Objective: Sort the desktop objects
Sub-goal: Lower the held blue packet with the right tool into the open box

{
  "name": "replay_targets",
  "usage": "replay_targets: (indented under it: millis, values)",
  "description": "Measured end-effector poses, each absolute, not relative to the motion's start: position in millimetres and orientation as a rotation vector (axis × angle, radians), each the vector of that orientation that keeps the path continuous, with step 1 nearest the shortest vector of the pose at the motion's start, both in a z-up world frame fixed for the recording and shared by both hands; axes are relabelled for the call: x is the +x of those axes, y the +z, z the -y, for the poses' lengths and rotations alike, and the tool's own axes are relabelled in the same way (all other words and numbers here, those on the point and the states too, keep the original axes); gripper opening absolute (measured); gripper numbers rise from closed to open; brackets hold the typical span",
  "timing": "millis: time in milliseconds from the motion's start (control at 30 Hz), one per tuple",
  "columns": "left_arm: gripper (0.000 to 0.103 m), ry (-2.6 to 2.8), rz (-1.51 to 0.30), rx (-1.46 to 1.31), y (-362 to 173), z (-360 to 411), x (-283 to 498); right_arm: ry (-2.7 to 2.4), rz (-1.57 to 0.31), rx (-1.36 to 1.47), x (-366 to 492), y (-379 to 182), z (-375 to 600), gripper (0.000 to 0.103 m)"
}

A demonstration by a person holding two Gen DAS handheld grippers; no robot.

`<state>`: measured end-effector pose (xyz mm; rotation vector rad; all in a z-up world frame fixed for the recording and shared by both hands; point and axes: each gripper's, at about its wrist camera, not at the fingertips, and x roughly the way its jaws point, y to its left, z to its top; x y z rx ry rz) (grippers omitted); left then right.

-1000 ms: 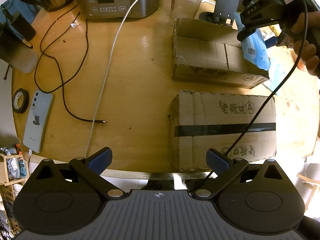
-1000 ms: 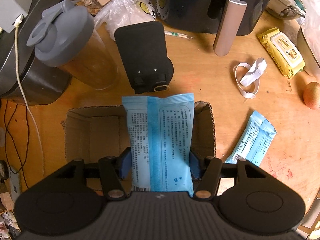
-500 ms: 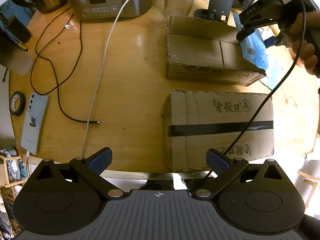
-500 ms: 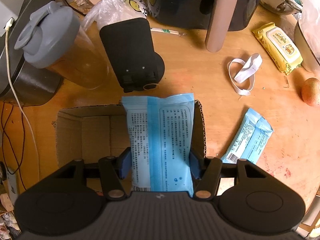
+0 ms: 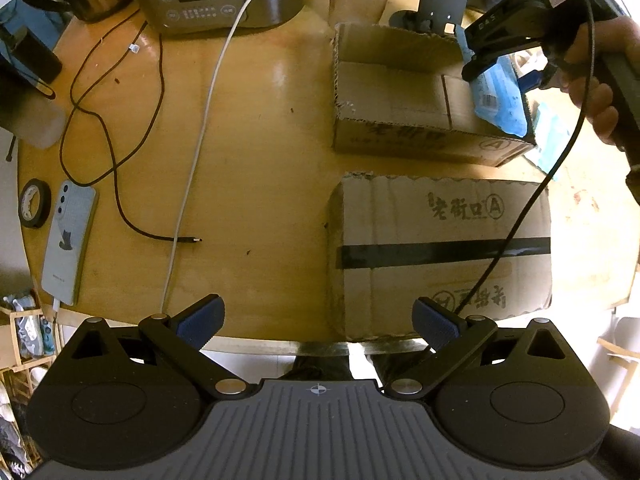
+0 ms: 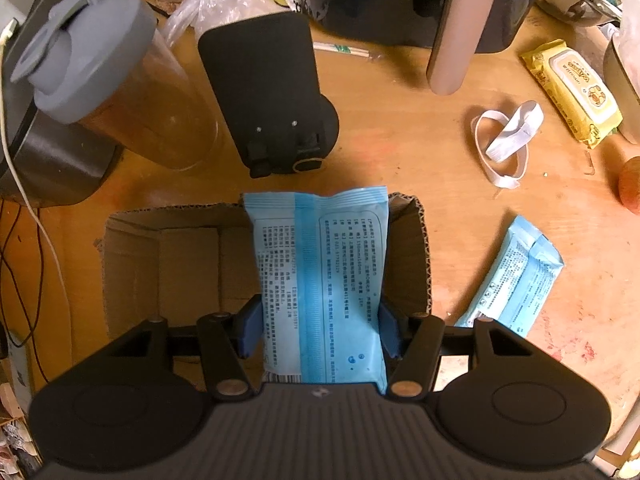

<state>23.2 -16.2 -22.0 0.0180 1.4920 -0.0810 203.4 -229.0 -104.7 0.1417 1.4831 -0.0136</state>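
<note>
Table (image 5: 260, 140) is carrying two cardboard boxes: a taped closed box (image 5: 440, 248) near the edge, and beyond it an open box (image 6: 180, 264) that is taking the sorted items. Open box is looking empty inside as far as visible, so sorting is sitting at an early stage. Right gripper (image 6: 320, 326) is hanging straight down over the box's right end, jaws partly closed and pressing both long edges of a blue wipes pack (image 6: 320, 280). Pack is not yet released; its far end is overlapping the box's back wall, so it is still above the box rather than lying in it, judging by the left view. Pack's long axis is running along the fingers, pointing away from the camera toward the black stand (image 6: 272, 92), printed back side facing up.

Left gripper (image 5: 318, 320) is idling over the table edge, jaws wide apart, gripping nothing.

Left to sort: second blue pack (image 6: 516, 276) lying right of the box, yellow wipes pack (image 6: 572, 92), white elastic band (image 6: 506, 140).
</note>
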Motion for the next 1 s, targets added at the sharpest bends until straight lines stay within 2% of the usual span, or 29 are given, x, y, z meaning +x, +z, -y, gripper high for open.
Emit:
replay_targets:
  millis: [1000]
  values:
    - [0.103, -0.069, -1.516, 0.025, -26.9, 15.3, 26.4, -0.045, -1.533, 0.155, 213.1, -174.8, 218.9, 0.058]
